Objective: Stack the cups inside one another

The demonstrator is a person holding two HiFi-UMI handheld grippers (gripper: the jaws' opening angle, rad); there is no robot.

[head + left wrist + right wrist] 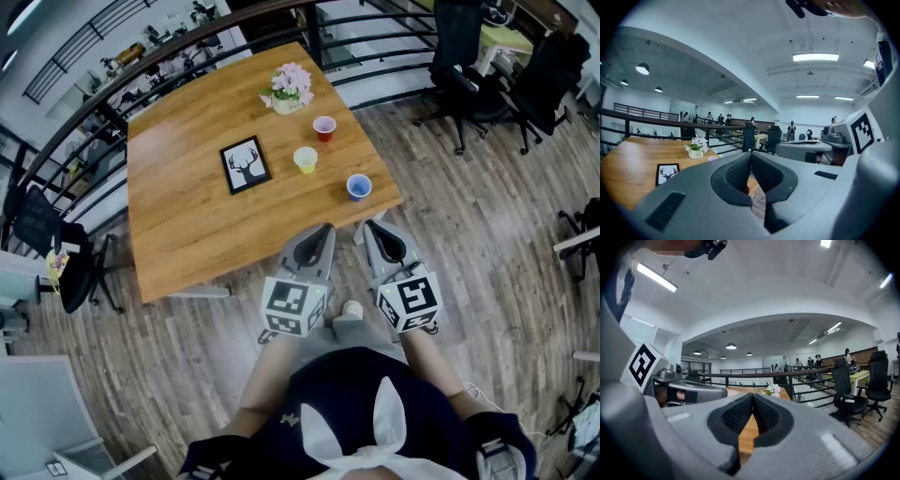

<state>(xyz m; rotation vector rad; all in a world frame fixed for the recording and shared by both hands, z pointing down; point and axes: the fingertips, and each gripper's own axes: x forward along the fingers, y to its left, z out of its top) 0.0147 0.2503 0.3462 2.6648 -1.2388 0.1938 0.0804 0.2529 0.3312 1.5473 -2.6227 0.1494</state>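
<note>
The left gripper's (751, 153) jaws are closed, tip against tip, with nothing between them. The right gripper's (752, 394) jaws are also fully together and empty. In the head view the two grippers sit side by side close to the person's body, left gripper (323, 228) and right gripper (370, 225). Both point forward at the table (187, 225), nearly level and tipped only slightly down, with their tips at its near edge.

Three cups stand upright on the table, mouths up, each apart from the others. They form a slanted row: the red cup (324, 128) farthest, the yellow cup (306, 159) in the middle, and the blue cup (358, 187) nearest. The blue cup is close to the table's near right corner, just beyond the right gripper.

A framed deer picture (245, 165) lies left of the yellow cup, and a pot of flowers (289, 89) stands behind the red cup. Bare tabletop spreads to the left of the frame. Wooden floor (487, 216) opens to the right, with office chairs (459, 75) well off.
</note>
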